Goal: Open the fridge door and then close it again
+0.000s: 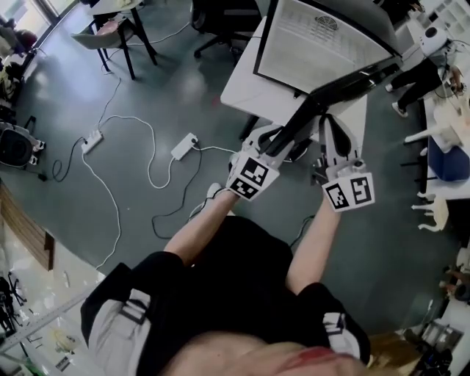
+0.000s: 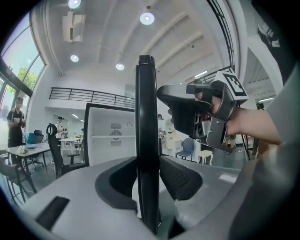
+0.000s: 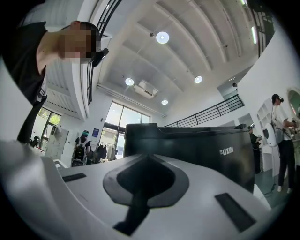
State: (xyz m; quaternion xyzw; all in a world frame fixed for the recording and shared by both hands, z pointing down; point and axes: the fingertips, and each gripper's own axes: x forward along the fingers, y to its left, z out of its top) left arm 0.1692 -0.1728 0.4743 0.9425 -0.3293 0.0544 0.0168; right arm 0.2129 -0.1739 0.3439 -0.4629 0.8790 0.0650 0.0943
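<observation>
One black fridge door [image 1: 352,79] swung open | left gripper [image 2: 148,176] jaws clamping its edge | right gripper [image 3: 140,185] jaws closed

This is a big open hall, probably a lab-cum-office. It has a high ribbed ceiling with round lights [image 3: 162,37], a mezzanine railing [image 2: 89,96] and tall windows [image 3: 123,124]. A table [image 2: 26,150] and a rolling chair [image 1: 220,22] stand about. Power strips [image 1: 184,145] and cables [image 1: 150,154] trail over the grey floor [image 1: 73,88] (a fridge [image 2: 112,145] stands among them).
</observation>
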